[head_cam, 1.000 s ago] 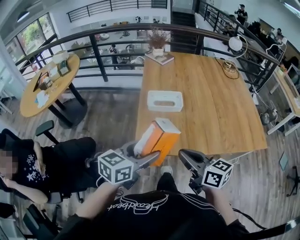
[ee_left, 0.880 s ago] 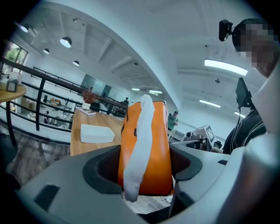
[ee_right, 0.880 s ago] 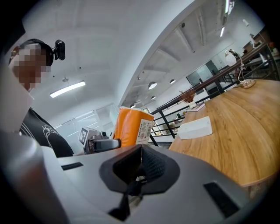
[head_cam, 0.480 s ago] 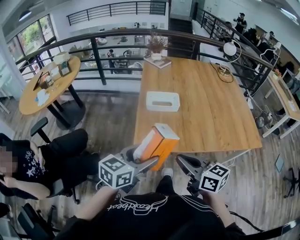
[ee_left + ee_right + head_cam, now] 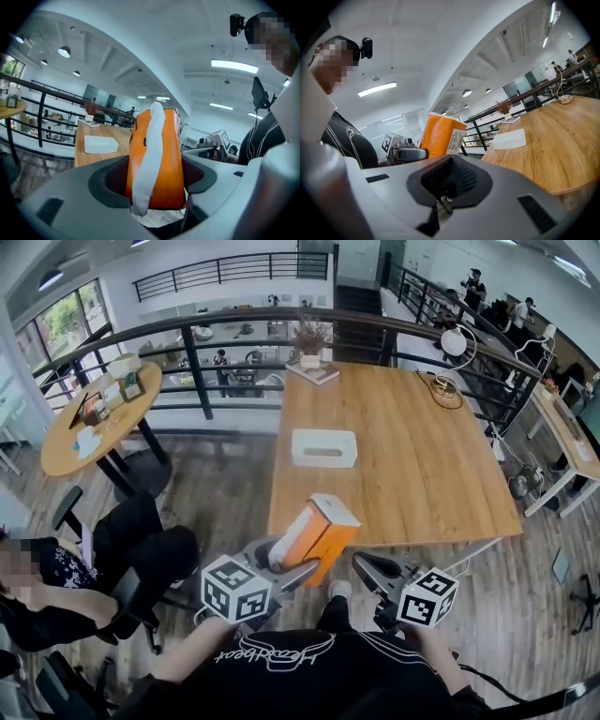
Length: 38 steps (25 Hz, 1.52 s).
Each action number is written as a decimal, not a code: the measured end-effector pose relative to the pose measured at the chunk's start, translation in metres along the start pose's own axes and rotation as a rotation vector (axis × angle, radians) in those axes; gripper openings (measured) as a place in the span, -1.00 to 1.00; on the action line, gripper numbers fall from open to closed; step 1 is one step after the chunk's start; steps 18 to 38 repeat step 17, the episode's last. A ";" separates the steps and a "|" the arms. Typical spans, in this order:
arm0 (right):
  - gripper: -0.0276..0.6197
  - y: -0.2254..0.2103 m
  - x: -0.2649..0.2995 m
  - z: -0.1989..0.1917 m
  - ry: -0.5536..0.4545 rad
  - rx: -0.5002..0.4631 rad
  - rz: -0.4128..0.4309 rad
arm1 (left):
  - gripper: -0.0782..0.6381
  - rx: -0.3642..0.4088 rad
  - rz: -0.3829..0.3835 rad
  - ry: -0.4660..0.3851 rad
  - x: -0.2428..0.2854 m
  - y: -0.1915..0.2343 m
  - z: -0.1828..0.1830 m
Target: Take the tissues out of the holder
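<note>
I count two claws, one tissue pack, one tissue holder and two tables.

My left claw has its jaws fairly wide and pressed on the two sides of the tissue pack. So this pack is held in the air, tilted, in front of the near edge of the long wooden table and not touching it. My right claw has its jaws closed together and nothing is between them. It is just beside the pack, at its right.

The pack is a tall orange block with a lighter top. In the left gripper view a white strip of tissue runs down the middle of its front face and hangs past the lower edge. In the right gripper view I see a white printed label on one side.

The holder is a flat white box with a long slot on top. It lies on the long table near its left edge, well apart from the pack. The second table is round and stands far to the left.
</note>
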State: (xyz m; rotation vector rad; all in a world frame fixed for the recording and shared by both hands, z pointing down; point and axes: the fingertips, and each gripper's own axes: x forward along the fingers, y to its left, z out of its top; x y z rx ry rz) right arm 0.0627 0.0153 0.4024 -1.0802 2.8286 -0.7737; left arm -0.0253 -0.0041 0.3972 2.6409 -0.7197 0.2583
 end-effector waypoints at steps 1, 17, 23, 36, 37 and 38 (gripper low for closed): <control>-0.87 0.001 0.000 -0.001 0.001 -0.002 0.000 | 0.10 0.001 0.000 -0.001 -0.001 0.000 0.000; -0.87 -0.002 0.032 0.002 0.017 -0.014 0.008 | 0.10 0.000 0.014 0.004 -0.008 0.028 0.000; -0.87 -0.002 0.032 0.002 0.017 -0.014 0.008 | 0.10 0.000 0.014 0.004 -0.008 0.028 0.000; -0.87 -0.002 0.032 0.002 0.017 -0.014 0.008 | 0.10 0.000 0.014 0.004 -0.008 0.028 0.000; -0.87 -0.002 0.032 0.002 0.017 -0.014 0.008 | 0.10 0.000 0.014 0.004 -0.008 0.028 0.000; -0.87 -0.002 0.032 0.002 0.017 -0.014 0.008 | 0.10 0.000 0.014 0.004 -0.008 0.028 0.000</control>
